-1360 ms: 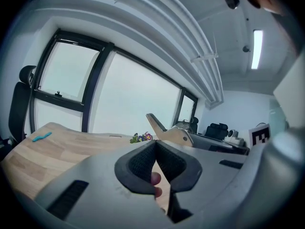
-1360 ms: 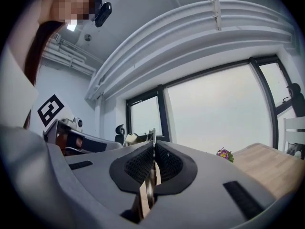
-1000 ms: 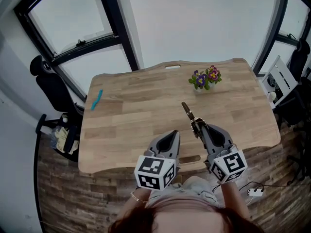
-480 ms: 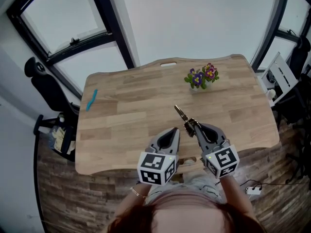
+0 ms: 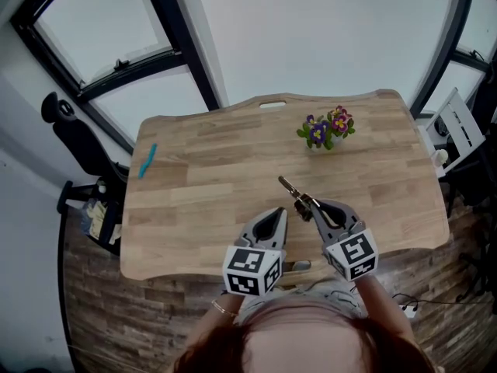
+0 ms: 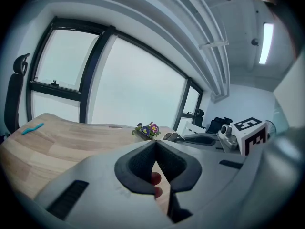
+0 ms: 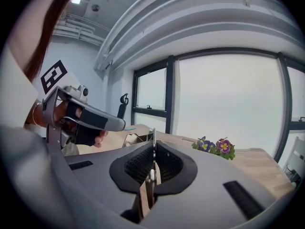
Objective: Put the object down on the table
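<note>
It looks like an office: a pale wooden desk stands before tall dark-framed windows, a black office chair at its nine o'clock, potted flowers at one o'clock, plank flooring underneath.

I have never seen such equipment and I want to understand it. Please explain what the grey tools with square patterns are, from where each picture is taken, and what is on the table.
There is no robot: a person holds a two-jaw gripper in each hand. The patterned cubes are parts of the grippers. The head view comes from a camera on the person's head, looking down; the two gripper views come from cameras riding on each gripper, looking along its jaws. On the wooden table stand potted flowers, and a blue object lies near its left edge. The left gripper is shut and empty. The right gripper is shut on a thin metal object, held over the table.
</note>
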Motion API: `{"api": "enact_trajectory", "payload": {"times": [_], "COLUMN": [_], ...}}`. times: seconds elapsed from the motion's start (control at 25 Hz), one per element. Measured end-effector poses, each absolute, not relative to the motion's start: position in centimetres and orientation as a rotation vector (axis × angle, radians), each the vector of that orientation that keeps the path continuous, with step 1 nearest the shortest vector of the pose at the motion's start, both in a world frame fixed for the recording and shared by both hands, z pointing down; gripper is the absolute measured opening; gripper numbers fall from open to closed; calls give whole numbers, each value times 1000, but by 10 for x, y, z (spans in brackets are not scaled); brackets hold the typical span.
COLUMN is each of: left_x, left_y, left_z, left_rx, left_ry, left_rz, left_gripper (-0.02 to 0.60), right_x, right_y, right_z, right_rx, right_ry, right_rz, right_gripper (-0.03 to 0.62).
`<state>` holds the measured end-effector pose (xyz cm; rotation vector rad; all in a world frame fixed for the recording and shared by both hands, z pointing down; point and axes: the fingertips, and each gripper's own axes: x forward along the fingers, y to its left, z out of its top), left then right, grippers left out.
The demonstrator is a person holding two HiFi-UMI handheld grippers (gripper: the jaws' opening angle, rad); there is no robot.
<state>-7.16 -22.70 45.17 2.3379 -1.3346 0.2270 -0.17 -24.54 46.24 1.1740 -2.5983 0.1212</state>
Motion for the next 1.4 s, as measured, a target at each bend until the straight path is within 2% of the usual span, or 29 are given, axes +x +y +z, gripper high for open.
{"api": "enact_trajectory", "payload": {"times": [1.4], "left_x": [-64], "left_y": [-271], "left_z": [526], "left_rx": [2126], "left_ry": [-1413], "left_rz": [287], "left_gripper": [0], "right_x": [0], "right_y": [-290], "right_z": [592], "right_rx": [825], "right_ry": [-2423], "right_rz": [97], "right_gripper": [3]}}
